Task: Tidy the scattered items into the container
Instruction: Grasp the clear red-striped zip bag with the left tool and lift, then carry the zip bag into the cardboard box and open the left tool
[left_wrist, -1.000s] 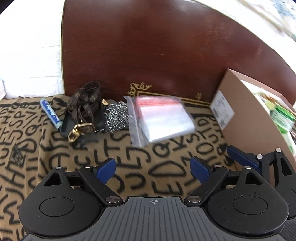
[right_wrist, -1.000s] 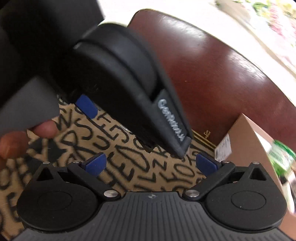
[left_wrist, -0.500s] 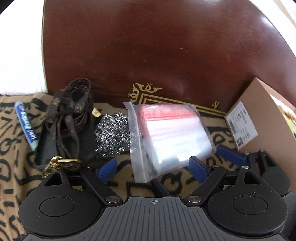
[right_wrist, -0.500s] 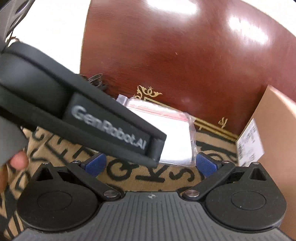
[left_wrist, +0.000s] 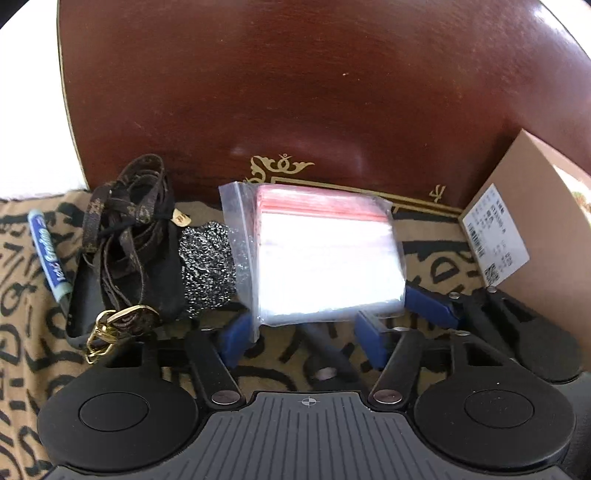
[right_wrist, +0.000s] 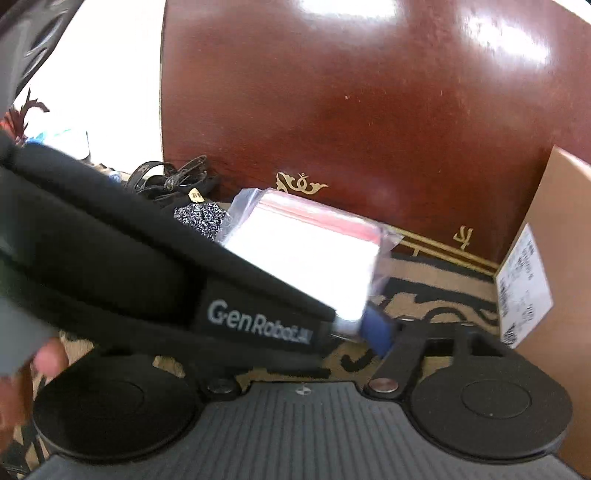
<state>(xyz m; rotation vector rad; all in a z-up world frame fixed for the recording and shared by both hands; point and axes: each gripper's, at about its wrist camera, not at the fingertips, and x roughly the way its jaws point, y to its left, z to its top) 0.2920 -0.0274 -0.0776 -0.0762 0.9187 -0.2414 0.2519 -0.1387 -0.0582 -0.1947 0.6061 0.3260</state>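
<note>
A clear zip bag with a red seal strip lies on the patterned cloth against a dark wooden panel. My left gripper is open, its blue fingertips at the bag's near edge on both sides. My right gripper's blue fingertip shows just right of the bag. In the right wrist view the bag lies ahead, and the left gripper's body hides my right gripper's left finger; the right fingertip sits at the bag's near corner. The cardboard box stands at the right.
Left of the bag lie a steel scouring pad, a brown monogram strap with gold clasp on a black item, and a blue tube. The wooden panel rises right behind them. The box's label faces me.
Both grippers have moved forward to the zip bag, which now sits at the left gripper's fingertips. The left jaws stay open. The right fingertip has reached the bag's right corner.
</note>
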